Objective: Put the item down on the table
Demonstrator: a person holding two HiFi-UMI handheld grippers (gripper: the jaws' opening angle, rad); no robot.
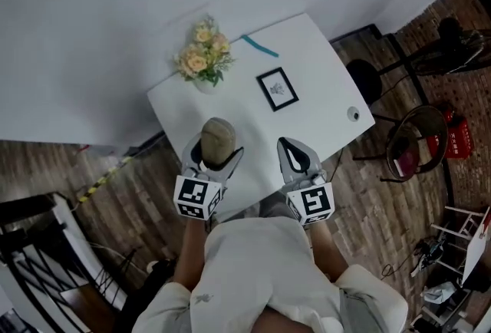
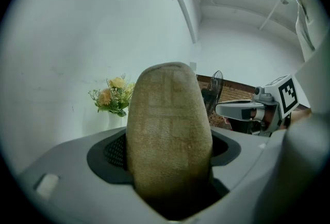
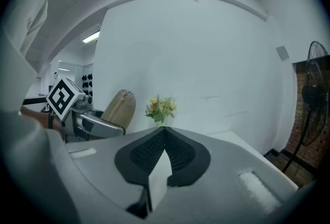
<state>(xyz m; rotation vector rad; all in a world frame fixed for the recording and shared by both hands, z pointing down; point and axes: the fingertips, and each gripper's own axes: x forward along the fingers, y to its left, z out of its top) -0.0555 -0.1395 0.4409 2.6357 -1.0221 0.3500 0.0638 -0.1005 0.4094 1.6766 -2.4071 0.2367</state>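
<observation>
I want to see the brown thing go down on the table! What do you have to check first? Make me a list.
1. Grip on the item: ok. The left gripper has its jaws shut on it.
2. Free spot on the table: ok. There is bare top just ahead of the item.
3. Flowers out of the way: ok. They stand at the far corner.
4. Frame out of the way: ok. It lies off to the right.
5. Right gripper clear: ok. It is shut, empty and apart from the item.
6. Height of the item above the table: cannot tell.
</observation>
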